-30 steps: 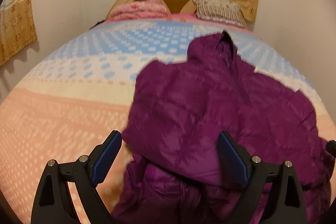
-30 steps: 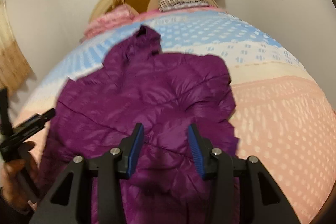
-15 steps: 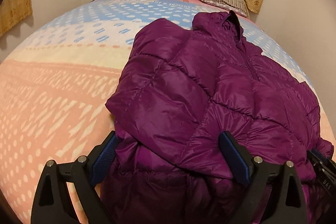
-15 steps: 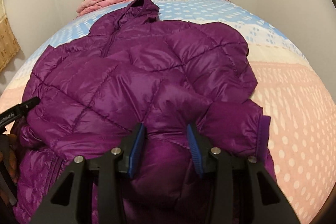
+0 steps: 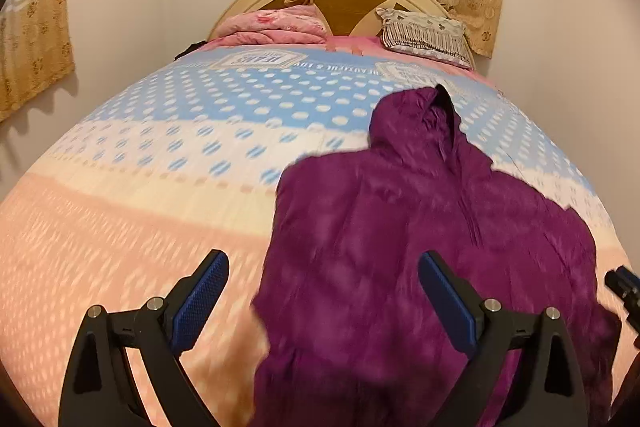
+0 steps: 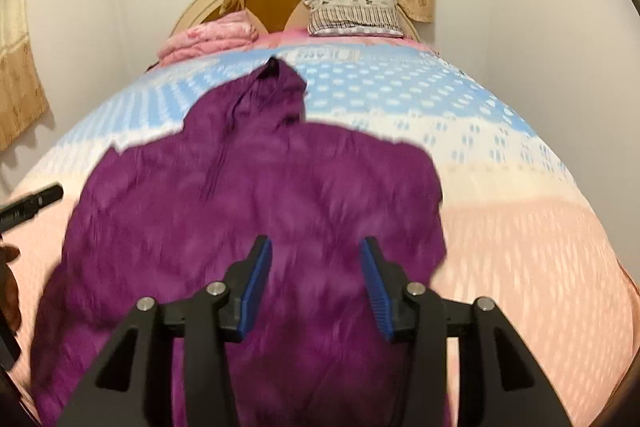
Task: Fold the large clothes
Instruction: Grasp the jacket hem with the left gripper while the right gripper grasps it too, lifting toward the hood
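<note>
here purple jacket [image 6: 256, 227] lies flat on bed [image 5: 120, 227], hood at 12 o'clock; left tongs [image 5: 320, 299] spread wide, right tongs [image 6: 316, 287] just been opening, both pinching nothing.

Left gripper [image 5: 322, 297] gapes wide; right gripper [image 6: 316, 285], just widening, grips nothing.

Warm, dim indoor light fills both my views. The jacket [image 5: 432, 247] and bed [image 5: 140, 227] smear with motion blur, while my jaws stay sharp. Fisheye bending curves the walls, and dark corners ring each view.
</note>
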A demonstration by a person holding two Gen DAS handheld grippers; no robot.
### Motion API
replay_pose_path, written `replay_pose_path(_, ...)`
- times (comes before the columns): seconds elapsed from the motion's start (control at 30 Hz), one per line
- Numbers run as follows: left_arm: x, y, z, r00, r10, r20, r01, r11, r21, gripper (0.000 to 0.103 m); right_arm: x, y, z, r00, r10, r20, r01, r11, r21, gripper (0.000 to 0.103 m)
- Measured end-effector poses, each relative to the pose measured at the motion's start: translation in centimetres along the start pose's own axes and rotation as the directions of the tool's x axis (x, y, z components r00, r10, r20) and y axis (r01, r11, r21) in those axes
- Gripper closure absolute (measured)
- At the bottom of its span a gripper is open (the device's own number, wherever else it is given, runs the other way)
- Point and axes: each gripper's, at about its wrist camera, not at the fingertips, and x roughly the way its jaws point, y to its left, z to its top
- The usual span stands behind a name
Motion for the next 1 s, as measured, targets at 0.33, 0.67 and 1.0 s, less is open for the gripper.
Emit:
replay_pose_path(0.33,9.6,-1.3,-1.0,0.988,0.065,-0.138,-0.065,0.998,0.004,0.007,9.8,-2.4,0.1,0.987,-0.047,-0.152,0.052,0.998,0.031,0.048)
replay_pose_path(0.67,11.5,-1.2,-2.2,0.978,0.061,-0.197,-0.067,0.997,-0.023,0.002,10.1,-2.7,-1.2,0.988,-0.030,-0.152,0.036,0.999,0.036,0.048)
replay_pose_path(1.0,11.9,-1.3,-2.3,0.976,0.071,-0.206,-0.076,0.997,-0.016,0.001,10.3,-2.5,-1.3,0.989,-0.037,-0.143,0.042,0.999,0.033,0.048)
